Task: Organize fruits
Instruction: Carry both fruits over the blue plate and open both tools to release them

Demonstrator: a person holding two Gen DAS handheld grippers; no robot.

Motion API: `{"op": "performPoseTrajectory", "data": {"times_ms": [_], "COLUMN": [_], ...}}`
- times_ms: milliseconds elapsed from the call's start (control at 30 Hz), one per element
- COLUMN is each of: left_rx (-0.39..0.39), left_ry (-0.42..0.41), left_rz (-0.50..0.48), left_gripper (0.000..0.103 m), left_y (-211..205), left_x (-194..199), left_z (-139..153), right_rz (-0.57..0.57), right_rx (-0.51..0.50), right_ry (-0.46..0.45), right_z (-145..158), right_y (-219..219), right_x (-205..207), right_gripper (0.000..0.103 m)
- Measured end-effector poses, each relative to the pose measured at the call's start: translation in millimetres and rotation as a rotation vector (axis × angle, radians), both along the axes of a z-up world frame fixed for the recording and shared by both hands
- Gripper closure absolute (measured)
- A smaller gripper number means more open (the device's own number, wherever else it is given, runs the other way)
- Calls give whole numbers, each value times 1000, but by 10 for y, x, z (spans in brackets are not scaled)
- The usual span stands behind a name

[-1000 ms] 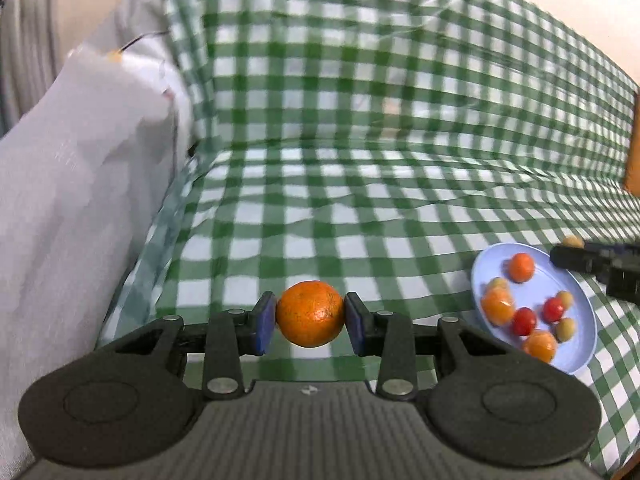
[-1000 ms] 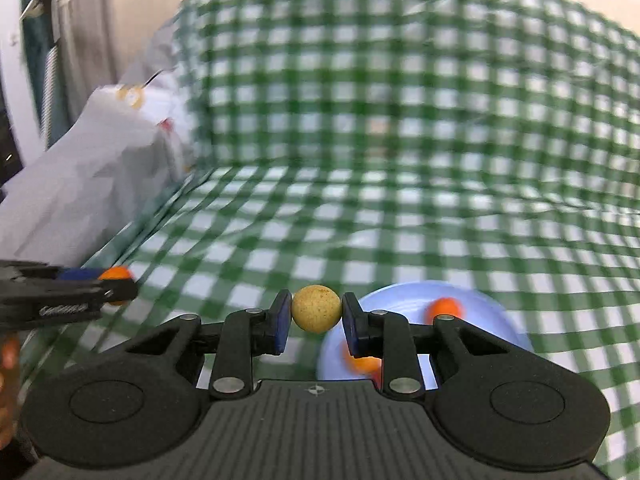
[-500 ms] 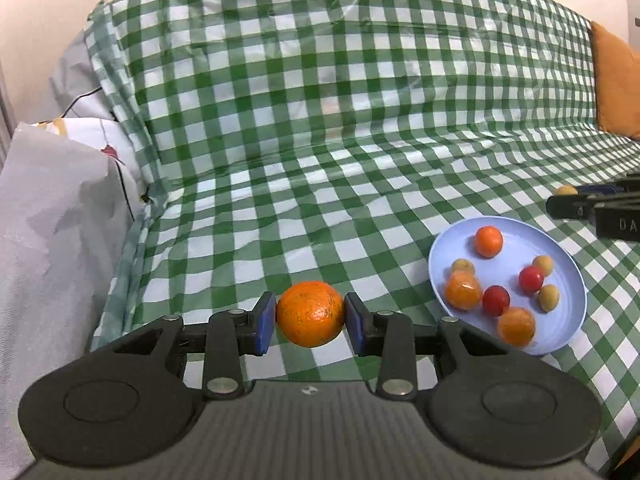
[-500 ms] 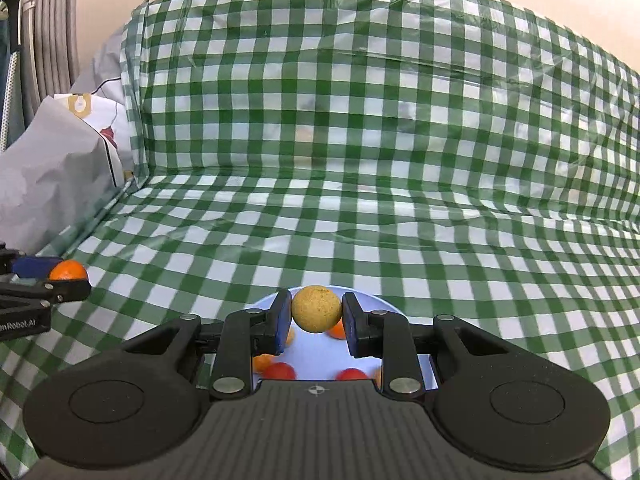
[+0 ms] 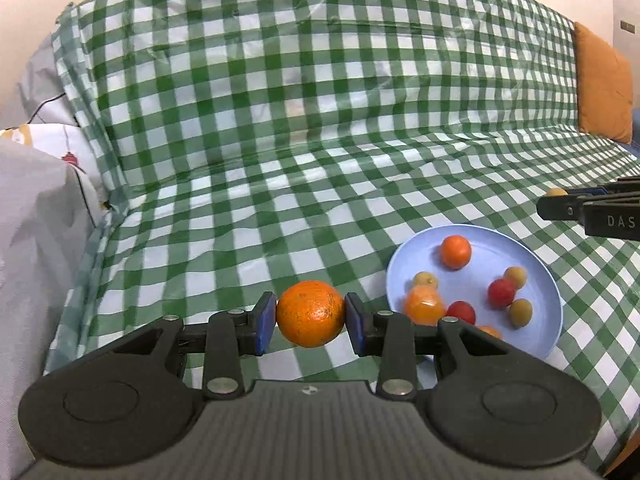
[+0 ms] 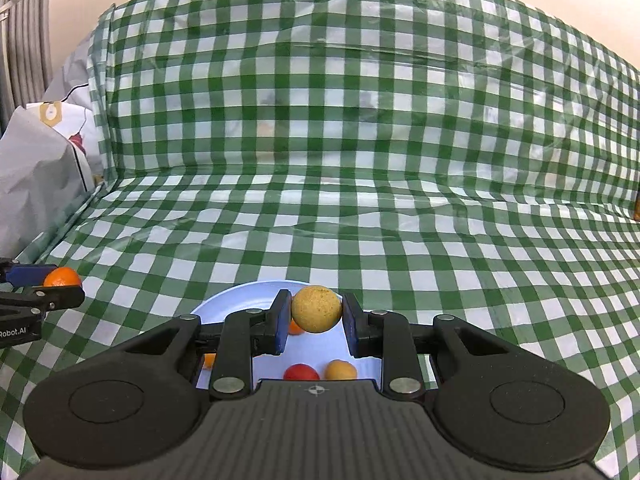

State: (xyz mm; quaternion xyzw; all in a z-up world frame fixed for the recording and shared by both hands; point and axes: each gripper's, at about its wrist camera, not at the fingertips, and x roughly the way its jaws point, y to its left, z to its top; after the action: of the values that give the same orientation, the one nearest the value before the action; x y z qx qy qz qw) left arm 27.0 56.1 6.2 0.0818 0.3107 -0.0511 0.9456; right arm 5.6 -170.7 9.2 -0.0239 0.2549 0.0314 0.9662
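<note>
Centrally, an orange (image 5: 310, 314) sits clamped between the blue pads of the left gripper (image 5: 310, 322), held above the green-and-white checked cloth (image 5: 280, 160) just left of a pale blue plate (image 5: 536, 276). On the plate lie a small orange fruit (image 5: 455, 251), a larger orange fruit (image 5: 425, 309), two red fruits (image 5: 501, 293) and several yellowish ones (image 5: 521, 311), loosely scattered and partly hidden by the left gripper's right finger. From the right, the right gripper (image 6: 316, 316) is closed tight on a small round yellow fruit (image 6: 316, 308), held over the near part of the plate (image 6: 240, 300); its body covers most of the dish. Beyond, the cloth rises over a sofa back. Grey fabric (image 5: 36, 240) and a patterned cushion (image 5: 52, 144) flank the left edge; an orange cushion (image 5: 602, 84) stands at the far right.
</note>
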Motion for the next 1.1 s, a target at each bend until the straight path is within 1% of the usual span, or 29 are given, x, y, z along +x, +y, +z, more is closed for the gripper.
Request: {"op": "performPoseTrajectory", "data": {"times_ms": [300,600,867,1000,1100], "left_rx": [-42,-134,-150,-167,-183], "left_ry": [-2,3,-12,-9,10], "left_rz": [-18,-14,-77,-84,-79], "left_gripper": [62,62,62,62,62], "left_y": [-95,-145,-421,-529,-583], "left_x": [71,99,158,238,308], "left_z": [10,55,31,4,-30], "right_rz": [-24,-37,-4,8,13], "right_rx": [1,-6,-57,-66,-83], "right_ry": [8,33,108,139,170], "right_z": [-21,-55,-162,-202,-249], "right_y": [4,12,117,138,155], "right_x": [82,120,177,193,209], "right_gripper": [75,75,75,75,75]}}
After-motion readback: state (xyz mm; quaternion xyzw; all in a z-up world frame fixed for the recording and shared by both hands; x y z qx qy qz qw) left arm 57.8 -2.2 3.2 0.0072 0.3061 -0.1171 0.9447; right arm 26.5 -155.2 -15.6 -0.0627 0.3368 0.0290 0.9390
